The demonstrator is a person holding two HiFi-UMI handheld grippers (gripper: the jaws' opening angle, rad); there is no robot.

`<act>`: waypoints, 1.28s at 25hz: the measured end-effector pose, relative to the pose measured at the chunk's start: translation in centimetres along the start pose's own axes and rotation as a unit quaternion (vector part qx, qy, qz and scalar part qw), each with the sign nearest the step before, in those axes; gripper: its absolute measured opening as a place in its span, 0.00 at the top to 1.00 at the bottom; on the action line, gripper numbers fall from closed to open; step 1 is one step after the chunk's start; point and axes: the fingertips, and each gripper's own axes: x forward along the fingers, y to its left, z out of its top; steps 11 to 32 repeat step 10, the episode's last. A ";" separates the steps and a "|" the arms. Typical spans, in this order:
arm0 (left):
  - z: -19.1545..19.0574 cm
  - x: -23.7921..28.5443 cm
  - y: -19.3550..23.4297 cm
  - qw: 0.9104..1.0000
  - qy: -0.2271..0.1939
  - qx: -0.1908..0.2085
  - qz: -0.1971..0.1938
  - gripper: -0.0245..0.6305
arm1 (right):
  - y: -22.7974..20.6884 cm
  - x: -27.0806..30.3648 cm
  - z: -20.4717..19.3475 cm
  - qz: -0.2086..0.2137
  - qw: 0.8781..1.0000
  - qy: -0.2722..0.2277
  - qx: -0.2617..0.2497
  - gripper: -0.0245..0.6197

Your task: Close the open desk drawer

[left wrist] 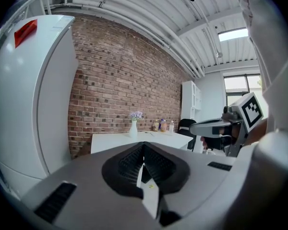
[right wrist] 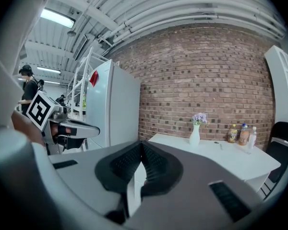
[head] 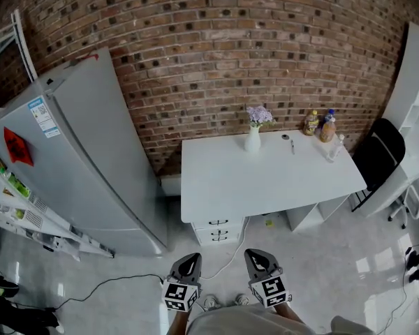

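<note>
Drawer point(head: 217, 223) front faced 6 o'clock, long axis 9-to-3; it lay at 12 o'clock, well apart from left gripper point(head: 189, 258) and right gripper point(head: 255, 254), both closed, empty

Fridge point(head: 84, 152): stood against the brick wall point(head: 230, 40).
Vase point(head: 253, 139): white, held purple flowers.
Bottles point(head: 321, 126): clustered right of the vase.
Chair point(head: 378, 152): black, far right.

White desk point(head: 265, 180); red-brown brick wall point(head: 216, 47); grey fridge point(head: 91, 159).

white desk point(head: 265, 187) | on it: vase point(head: 253, 141) (purple flowers point(head: 260, 115)), bottles point(head: 327, 129)
</note>
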 end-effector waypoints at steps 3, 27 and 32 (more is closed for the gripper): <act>0.0 -0.1 0.0 1.000 -0.002 -0.001 0.004 0.94 | 0.1 0.1 -0.1 0.005 1.000 0.002 -0.005 0.94; 1.2 1.5 0.9 1.000 -0.018 0.015 0.004 0.94 | -0.3 1.8 1.3 0.013 0.999 -0.027 -0.013 0.94; 1.2 1.5 0.9 1.000 -0.018 0.015 0.004 0.94 | -0.3 1.8 1.3 0.013 0.999 -0.027 -0.013 0.94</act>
